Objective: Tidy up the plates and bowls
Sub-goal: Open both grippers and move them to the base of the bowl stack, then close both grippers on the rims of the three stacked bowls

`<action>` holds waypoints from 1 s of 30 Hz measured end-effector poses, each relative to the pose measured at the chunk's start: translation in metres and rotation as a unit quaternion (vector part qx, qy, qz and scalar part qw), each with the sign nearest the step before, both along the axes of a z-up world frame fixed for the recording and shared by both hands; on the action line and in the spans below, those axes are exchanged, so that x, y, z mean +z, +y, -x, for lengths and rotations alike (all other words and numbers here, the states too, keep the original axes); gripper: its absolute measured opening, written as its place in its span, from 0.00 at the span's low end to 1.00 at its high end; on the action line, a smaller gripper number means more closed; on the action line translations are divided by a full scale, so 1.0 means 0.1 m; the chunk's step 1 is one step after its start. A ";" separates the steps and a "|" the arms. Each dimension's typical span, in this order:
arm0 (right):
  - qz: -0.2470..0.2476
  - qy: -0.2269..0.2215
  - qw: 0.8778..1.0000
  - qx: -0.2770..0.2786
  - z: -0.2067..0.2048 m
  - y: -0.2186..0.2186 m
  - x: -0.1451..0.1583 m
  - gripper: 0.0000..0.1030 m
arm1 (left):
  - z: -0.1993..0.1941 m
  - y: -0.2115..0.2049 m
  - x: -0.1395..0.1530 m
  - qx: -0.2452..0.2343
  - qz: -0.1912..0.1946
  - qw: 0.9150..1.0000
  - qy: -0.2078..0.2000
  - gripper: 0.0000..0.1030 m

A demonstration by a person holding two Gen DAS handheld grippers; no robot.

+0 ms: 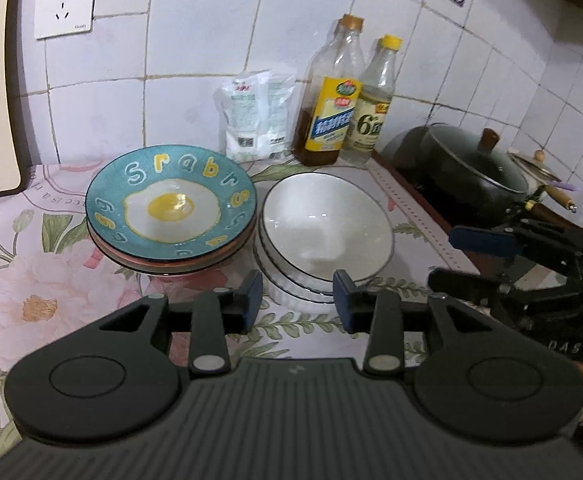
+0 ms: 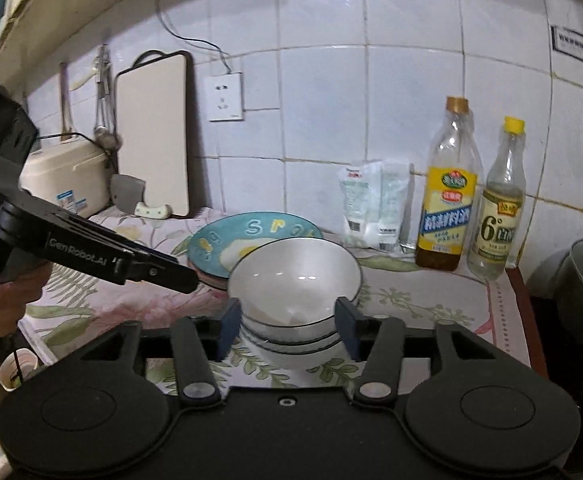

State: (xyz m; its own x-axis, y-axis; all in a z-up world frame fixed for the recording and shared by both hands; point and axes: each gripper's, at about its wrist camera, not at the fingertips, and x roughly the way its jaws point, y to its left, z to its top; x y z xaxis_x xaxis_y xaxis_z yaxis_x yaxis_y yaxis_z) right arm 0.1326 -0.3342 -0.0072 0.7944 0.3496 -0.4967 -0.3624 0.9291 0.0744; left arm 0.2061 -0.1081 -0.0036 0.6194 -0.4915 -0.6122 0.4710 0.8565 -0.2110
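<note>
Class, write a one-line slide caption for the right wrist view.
Open right gripper straddles stacked white black-rimmed bowls beside teal fried-egg plates on floral countertop.

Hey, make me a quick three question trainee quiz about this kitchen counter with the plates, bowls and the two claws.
1. True or false: the fried-egg plate tops a stack of plates.
2. Multiple choice: the right claw is A) shut on a bottle, B) open around the stack of white bowls, C) holding the wok lid.
3. Fill in: the bottle nearer the lidded wok is the ____ one, with a yellow cap.

Key: 1 true. 2 B; nothing shows it gripping yet. 3 clear: the clear vinegar bottle stands beside the yellow-labelled oil bottle. The left claw is also open, short of the bowls.
</note>
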 end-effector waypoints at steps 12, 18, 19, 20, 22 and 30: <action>-0.031 0.002 1.000 -0.002 0.12 0.12 -0.32 0.75 | 0.25 0.07 -0.25 0.012 0.043 0.998 -0.041 0.52; -0.010 -0.013 1.000 -0.006 0.08 0.14 -0.51 0.89 | 0.25 0.07 -0.45 0.022 0.068 0.996 -0.060 0.58; -0.003 -0.014 1.000 -0.005 0.06 0.15 -0.55 0.90 | 0.24 0.07 -0.48 0.022 0.071 0.995 -0.065 0.61; -0.001 -0.013 1.000 -0.004 0.03 0.14 -0.58 0.92 | 0.23 0.07 -0.51 0.024 0.078 0.994 -0.070 0.64; -0.001 -0.005 1.000 -0.004 -0.04 0.12 -0.66 0.94 | 0.21 0.08 -0.56 0.028 0.097 0.992 -0.072 0.69; 0.003 0.051 0.999 -0.014 -0.45 0.11 -0.95 0.94 | -0.14 0.00 -0.67 0.048 0.131 0.990 -0.024 0.78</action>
